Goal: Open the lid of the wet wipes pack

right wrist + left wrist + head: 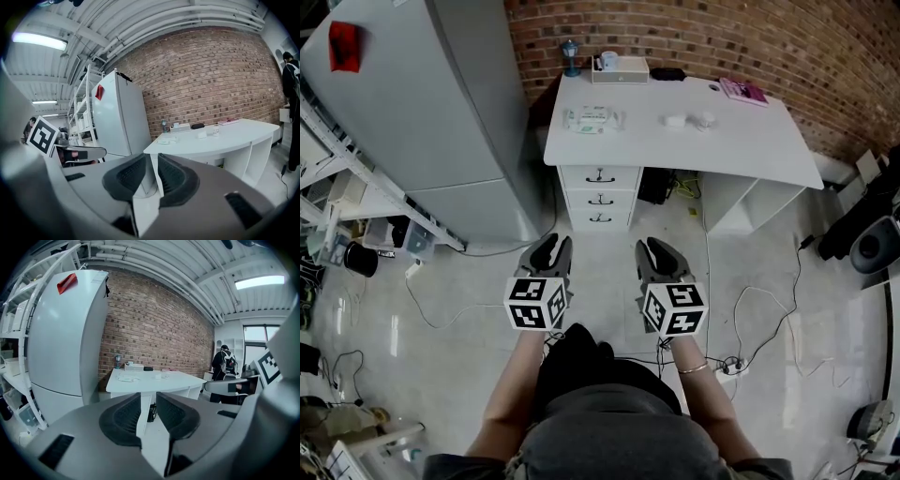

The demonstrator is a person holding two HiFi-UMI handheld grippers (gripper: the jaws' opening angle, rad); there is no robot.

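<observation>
Both the left gripper (pixel 549 251) and right gripper (pixel 662 255) are empty, jaws narrowly apart. Well ahead, the wet wipes pack (pixel 589 119) lies crosswise by the tabletop's (pixel 750 150) left edge, nearer the left gripper. Its lid is probably shut.

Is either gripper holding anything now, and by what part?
Nothing. The left gripper and right gripper both have jaws apart and empty; the wet wipes pack lies on the desk.

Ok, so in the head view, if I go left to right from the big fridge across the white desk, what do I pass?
fridge → wet wipes pack → small white block → small white cup → pink book
</observation>
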